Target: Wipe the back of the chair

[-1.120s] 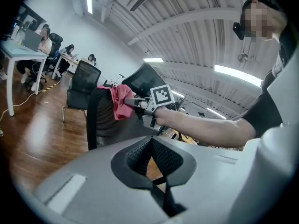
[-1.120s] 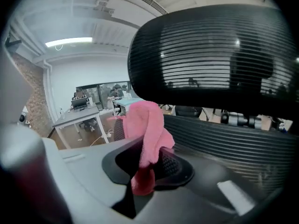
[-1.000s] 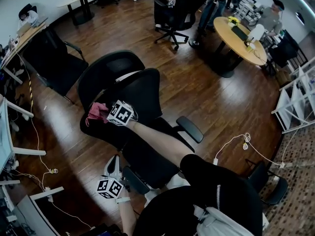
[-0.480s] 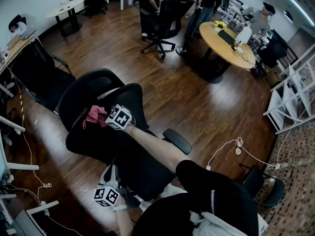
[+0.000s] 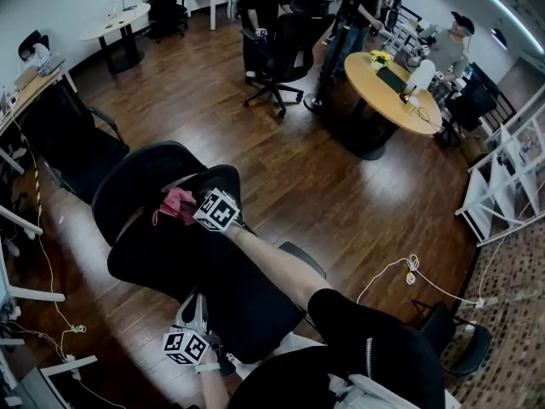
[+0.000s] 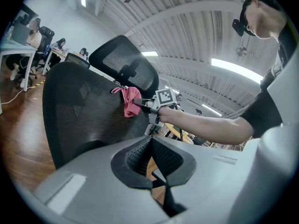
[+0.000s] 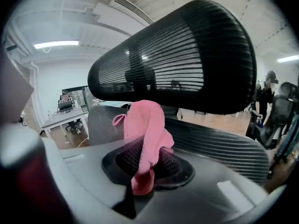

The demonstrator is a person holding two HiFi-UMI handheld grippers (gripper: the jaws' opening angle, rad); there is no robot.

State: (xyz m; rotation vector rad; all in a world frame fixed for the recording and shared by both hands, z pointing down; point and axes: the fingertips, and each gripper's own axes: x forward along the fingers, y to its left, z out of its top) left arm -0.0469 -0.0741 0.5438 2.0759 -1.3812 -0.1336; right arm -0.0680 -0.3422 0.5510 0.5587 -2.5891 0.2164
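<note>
Pinching the pink cloth by its lower end in my right gripper, cloth standing long toward 12 o'clock, at top of the chair back, below the headrest, left gripper jaws together, holding nothing.

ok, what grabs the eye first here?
The pink cloth, pinched in the right gripper and held against the top of the black mesh chair back, just under the headrest. Next is the left gripper, low behind the chair, its fingers together on nothing.
</note>
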